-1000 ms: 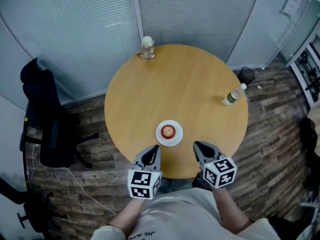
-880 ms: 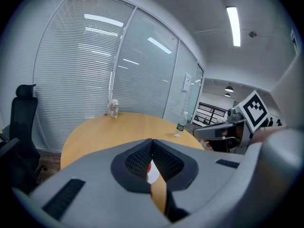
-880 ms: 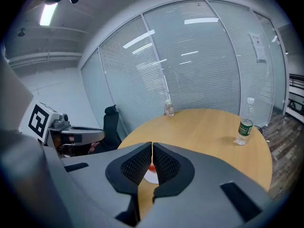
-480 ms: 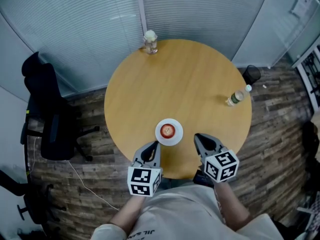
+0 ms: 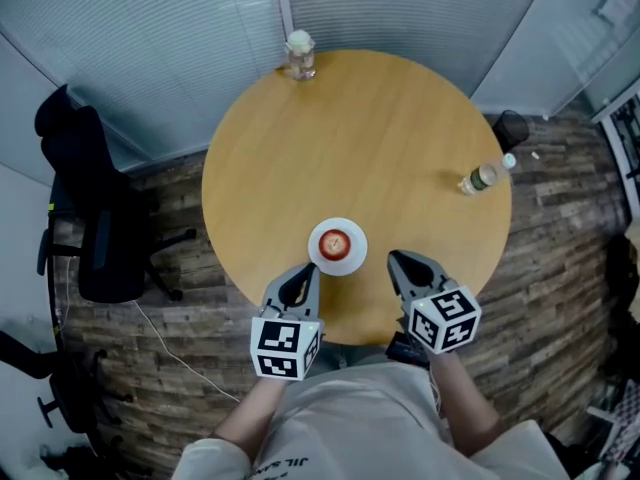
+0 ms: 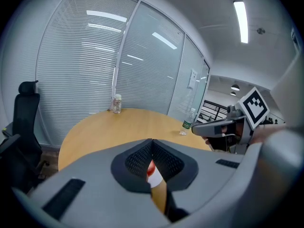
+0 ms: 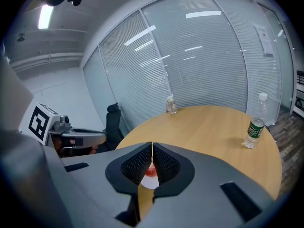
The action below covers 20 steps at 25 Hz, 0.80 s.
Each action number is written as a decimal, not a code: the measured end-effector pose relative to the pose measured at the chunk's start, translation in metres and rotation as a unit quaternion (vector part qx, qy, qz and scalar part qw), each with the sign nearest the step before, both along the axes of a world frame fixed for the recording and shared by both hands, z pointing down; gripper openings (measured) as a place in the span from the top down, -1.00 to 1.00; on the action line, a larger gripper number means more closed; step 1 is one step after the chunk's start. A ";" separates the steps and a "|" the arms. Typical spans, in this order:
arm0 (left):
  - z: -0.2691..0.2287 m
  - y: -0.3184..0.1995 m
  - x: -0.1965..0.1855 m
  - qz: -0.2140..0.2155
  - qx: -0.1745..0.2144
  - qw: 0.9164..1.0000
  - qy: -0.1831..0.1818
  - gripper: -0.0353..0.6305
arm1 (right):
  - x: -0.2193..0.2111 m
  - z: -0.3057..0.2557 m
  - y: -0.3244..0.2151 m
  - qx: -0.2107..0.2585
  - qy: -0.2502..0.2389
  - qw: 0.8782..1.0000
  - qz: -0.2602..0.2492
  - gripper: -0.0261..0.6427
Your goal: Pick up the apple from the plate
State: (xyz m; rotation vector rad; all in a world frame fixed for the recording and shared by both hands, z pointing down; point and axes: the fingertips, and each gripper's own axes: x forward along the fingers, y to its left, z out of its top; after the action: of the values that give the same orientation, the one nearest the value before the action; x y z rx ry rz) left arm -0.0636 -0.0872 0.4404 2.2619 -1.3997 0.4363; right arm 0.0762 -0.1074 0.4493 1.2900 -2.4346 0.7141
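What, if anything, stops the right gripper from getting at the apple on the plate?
Probably nothing, so yes: only table lies between the right gripper and the apple on its plate. Its jaws are shut, so they must open first.

the right gripper [image 7: 152, 146] has its dark ribbed jaws closed tip to tip, with nothing clamped between them. through the narrow slit below the tips shows a sliver of the red apple [image 7: 151, 170], sitting on a white plate [image 7: 149, 182] just beyond the jaws. the round wooden table [image 7: 209, 127] spreads out ahead. right of the jaws and further out, a clear water bottle [image 7: 255, 122] with a green label stands upright. straight ahead, at the far rim, is a small lidded jar [image 7: 171, 104]. left of the jaws the left gripper [image 7: 97, 137] points inward, its marker cube [image 7: 42, 122] behind it. a black chair [image 7: 113, 119] stands past the table's left edge, in front of the blinds [image 7: 204, 65].
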 end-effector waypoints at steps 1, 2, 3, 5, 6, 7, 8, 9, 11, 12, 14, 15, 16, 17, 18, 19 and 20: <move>0.001 -0.002 -0.001 0.000 0.000 1.000 0.000 0.88 | -0.001 0.002 -0.001 -0.002 0.000 1.000 -0.001 0.83; 0.002 -0.003 -0.001 -0.001 -0.001 1.000 0.001 0.89 | -0.003 0.004 -0.002 -0.003 0.000 1.000 -0.001 0.83; 0.003 -0.004 -0.002 -0.002 -0.002 1.000 0.001 0.89 | -0.004 0.006 -0.002 -0.005 0.000 1.000 -0.002 0.83; 0.007 -0.005 -0.003 -0.004 -0.004 1.000 0.000 0.88 | -0.005 0.009 -0.002 -0.008 0.000 1.000 -0.005 0.83; 0.010 -0.006 -0.003 -0.004 -0.006 1.000 -0.001 0.88 | -0.006 0.011 -0.002 -0.010 0.000 1.000 -0.006 0.83; 0.012 -0.007 -0.003 -0.004 -0.007 1.000 -0.001 0.88 | -0.006 0.012 -0.003 -0.012 0.001 1.000 -0.008 0.83; 0.014 -0.007 -0.003 -0.003 -0.009 1.000 -0.001 0.89 | -0.006 0.014 -0.002 -0.014 0.002 1.000 -0.009 0.83; 0.016 -0.007 -0.003 -0.003 -0.011 1.000 -0.001 0.88 | -0.006 0.015 -0.002 -0.016 0.003 1.000 -0.011 0.83; 0.020 -0.009 -0.001 -0.001 -0.014 1.000 0.000 0.89 | -0.005 0.019 -0.003 -0.020 0.007 1.000 -0.013 0.83; 0.023 -0.010 0.000 0.000 -0.015 1.000 0.000 0.88 | -0.004 0.020 -0.004 -0.021 0.008 1.000 -0.013 0.83; 0.027 -0.011 0.000 0.001 -0.018 1.000 0.001 0.88 | -0.004 0.023 -0.007 -0.023 0.008 1.000 -0.013 0.83; 0.029 -0.012 0.000 0.001 -0.020 1.000 0.002 0.88 | -0.004 0.024 -0.008 -0.024 0.008 1.000 -0.012 0.83; 0.031 -0.013 0.000 0.001 -0.021 1.000 0.002 0.88 | -0.004 0.026 -0.009 -0.025 0.008 1.000 -0.012 0.83; 0.033 -0.014 0.001 0.002 -0.022 1.000 0.003 0.88 | -0.004 0.027 -0.011 -0.026 0.008 1.000 -0.011 0.83; 0.036 -0.016 0.001 0.002 -0.024 1.000 0.002 0.88 | -0.004 0.028 -0.012 -0.027 0.008 1.000 -0.011 0.83; 0.039 -0.017 0.001 0.003 -0.025 1.000 0.001 0.88 | -0.005 0.030 -0.012 -0.028 0.008 1.000 -0.011 0.83; 0.042 -0.018 0.000 0.004 -0.027 1.000 0.000 0.88 | -0.006 0.032 -0.013 -0.029 0.008 0.999 -0.011 0.83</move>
State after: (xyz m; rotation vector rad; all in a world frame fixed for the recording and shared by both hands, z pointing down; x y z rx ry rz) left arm -0.0632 -0.1051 0.4822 2.2260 -1.3626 0.4720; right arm 0.0701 -0.1203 0.4811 1.2403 -2.3931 0.7605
